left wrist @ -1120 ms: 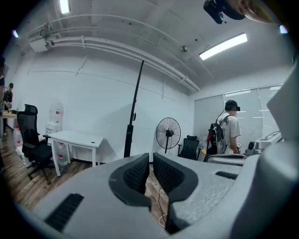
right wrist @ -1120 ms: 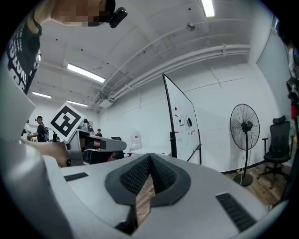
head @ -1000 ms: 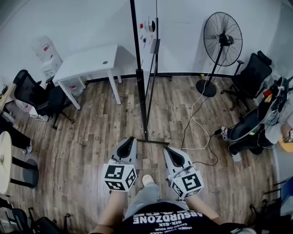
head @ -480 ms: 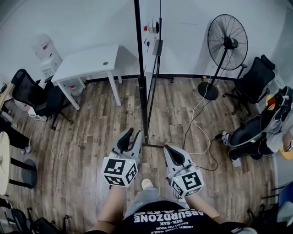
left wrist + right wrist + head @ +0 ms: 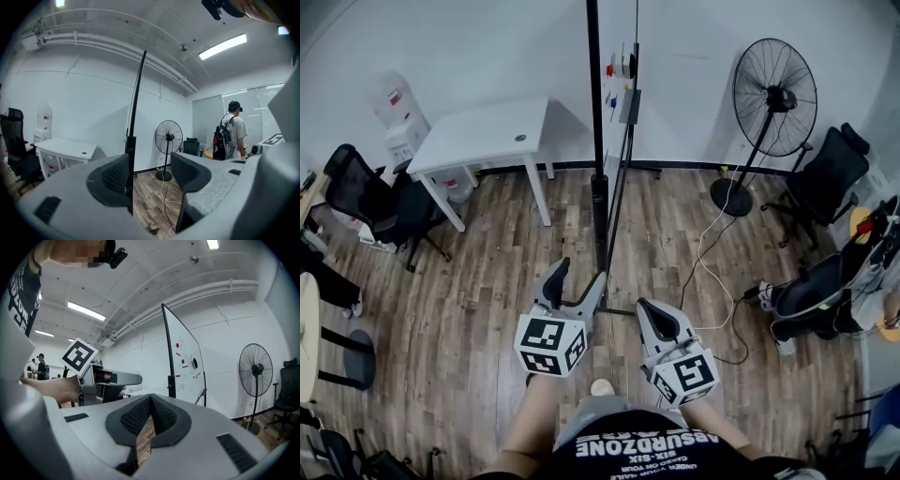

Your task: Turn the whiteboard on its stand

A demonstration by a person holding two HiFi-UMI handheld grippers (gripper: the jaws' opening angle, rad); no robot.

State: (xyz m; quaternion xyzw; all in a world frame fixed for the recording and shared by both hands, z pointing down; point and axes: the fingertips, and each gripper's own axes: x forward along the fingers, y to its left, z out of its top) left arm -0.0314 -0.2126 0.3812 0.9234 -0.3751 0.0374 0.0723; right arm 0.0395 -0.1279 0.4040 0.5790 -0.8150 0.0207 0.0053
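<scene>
Left hand-held gripper (image 5: 581, 274) opened; one whiteboard (image 5: 185, 364).

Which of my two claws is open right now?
The left claw: its jaws have just been opening and stand wide apart, the whiteboard stand's post showing ungripped between them. The right claw has its jaws pressed together.

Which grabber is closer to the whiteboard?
Left. The left gripper is right at the black frame of the whiteboard, which stands between its jaws; they have just been opening. The right gripper, shut, sits apart, to the frame's right.
</scene>
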